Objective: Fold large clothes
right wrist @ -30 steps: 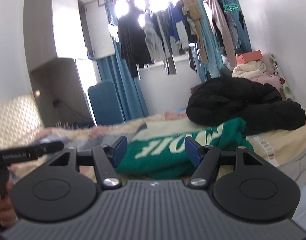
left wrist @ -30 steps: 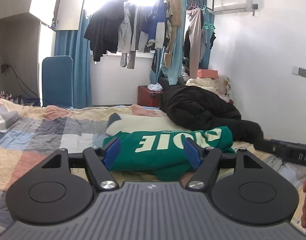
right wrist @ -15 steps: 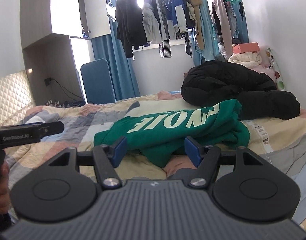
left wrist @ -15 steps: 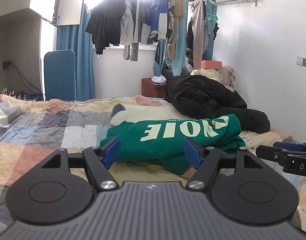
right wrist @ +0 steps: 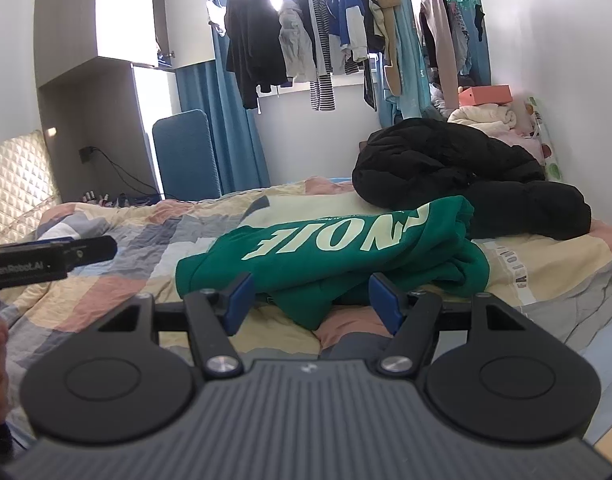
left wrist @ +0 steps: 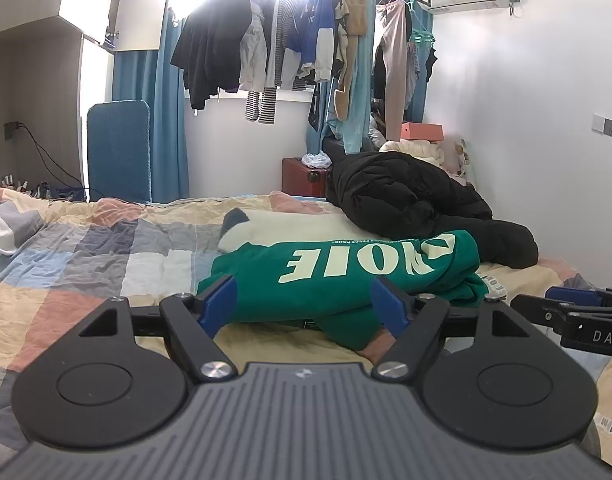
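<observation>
Only the right wrist view shows the quilted headboard [right wrist: 14, 184] at nine o'clock. Both grippers' fingers stand wide with nothing between them; the left gripper's [left wrist: 304, 306] have just been opening. The green sweatshirt [left wrist: 346, 276] lies bunched on the bed [left wrist: 86, 264], pale lettering upside down, black jacket [left wrist: 410, 196] at one o'clock.

left tongs [left wrist: 304, 303]: black arms, blue pads, a silver screw at each pivot
left body: grey ribbed housing with a small logo, two black round discs at the sides
right tongs [right wrist: 310, 300]: same build, black arms, blue pads, silver screws
right body: grey ribbed housing, black discs
markings: white "GenRobot.AI" on the left unit's side, "DAS" on the right unit's side
</observation>
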Motion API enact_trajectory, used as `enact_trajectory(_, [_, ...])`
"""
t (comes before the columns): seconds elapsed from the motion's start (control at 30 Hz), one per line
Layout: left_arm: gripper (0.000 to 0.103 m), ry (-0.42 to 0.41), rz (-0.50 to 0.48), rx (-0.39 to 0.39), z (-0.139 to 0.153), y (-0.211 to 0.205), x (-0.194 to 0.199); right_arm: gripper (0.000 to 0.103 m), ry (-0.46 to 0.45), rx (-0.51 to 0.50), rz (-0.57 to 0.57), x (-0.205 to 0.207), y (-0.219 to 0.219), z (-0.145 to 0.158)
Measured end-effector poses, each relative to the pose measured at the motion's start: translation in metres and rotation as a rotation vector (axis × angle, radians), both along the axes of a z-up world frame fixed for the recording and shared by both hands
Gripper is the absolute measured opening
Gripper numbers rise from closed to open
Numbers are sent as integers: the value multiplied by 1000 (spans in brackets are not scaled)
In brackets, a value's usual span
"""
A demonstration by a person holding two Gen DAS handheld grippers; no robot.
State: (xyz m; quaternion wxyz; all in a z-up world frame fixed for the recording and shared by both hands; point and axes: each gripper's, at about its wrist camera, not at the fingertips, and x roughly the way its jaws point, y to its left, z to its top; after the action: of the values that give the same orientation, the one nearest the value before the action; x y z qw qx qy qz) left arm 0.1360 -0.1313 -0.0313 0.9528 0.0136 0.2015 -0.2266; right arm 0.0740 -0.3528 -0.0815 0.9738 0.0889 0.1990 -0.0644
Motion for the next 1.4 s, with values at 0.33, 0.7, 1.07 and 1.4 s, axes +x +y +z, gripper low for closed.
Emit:
enact_trajectory(0.33, [99,26,-4,-23,2,5,1,67,-3,-13,-17,-5,-3,6])
enact_trajectory(0.7, [103,16,9,-13,5,3,-6,82,8,-20,-31,-4,-4,6])
enact_trajectory(1.07, [103,12,32,-6,4,4,-5,103,27,-32,-54,-2,-6,3])
enact_trajectory(1.4, [103,1,54,17,6,2,-7,103,36,-17,-50,-3,-8,1])
